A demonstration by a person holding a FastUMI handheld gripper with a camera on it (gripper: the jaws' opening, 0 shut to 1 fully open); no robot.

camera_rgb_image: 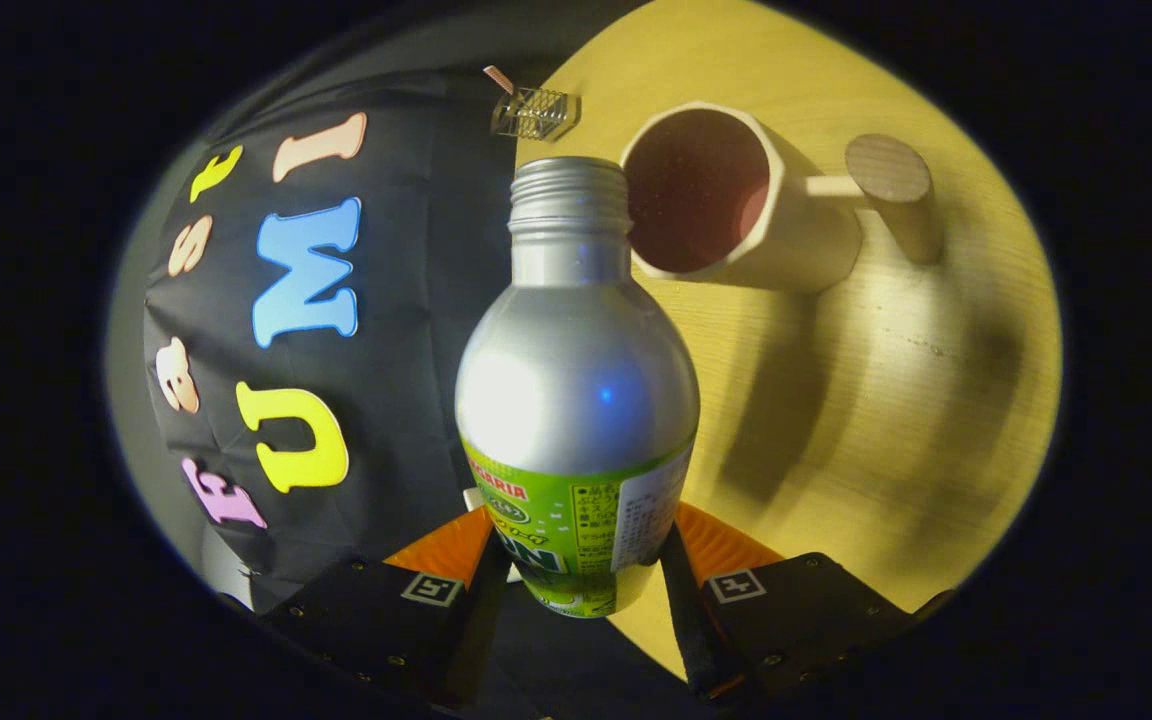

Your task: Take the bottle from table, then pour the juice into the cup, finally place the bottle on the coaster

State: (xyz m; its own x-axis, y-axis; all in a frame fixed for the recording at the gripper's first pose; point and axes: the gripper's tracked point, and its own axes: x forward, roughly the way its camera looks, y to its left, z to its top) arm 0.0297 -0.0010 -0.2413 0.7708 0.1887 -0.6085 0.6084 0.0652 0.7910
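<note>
Between fingers (pixel 484 585): bottle (pixel 576 400), tongs (pixel 586 575) pinching its labelled base; uncapped neck tilted toward cup (pixel 736 200).

The silver metal bottle with the green label (pixel 576 400) has that brushed, satiny aluminium look, glossy enough to catch soft highlights, and its threaded neck is bare ridged metal. The label wrap looks like slick printed plastic or paper, can't tell which. It's pinched on both sides by the gripper (pixel 584 572). The pale wooden cup with a round peg handle (pixel 736 200) looks matt and sanded smooth, with a darker inside. The light wooden table (pixel 886 400) shows fine grain with a low sheen. Far off, a small clear box (pixel 534 112) looks like glossy plastic.
</note>
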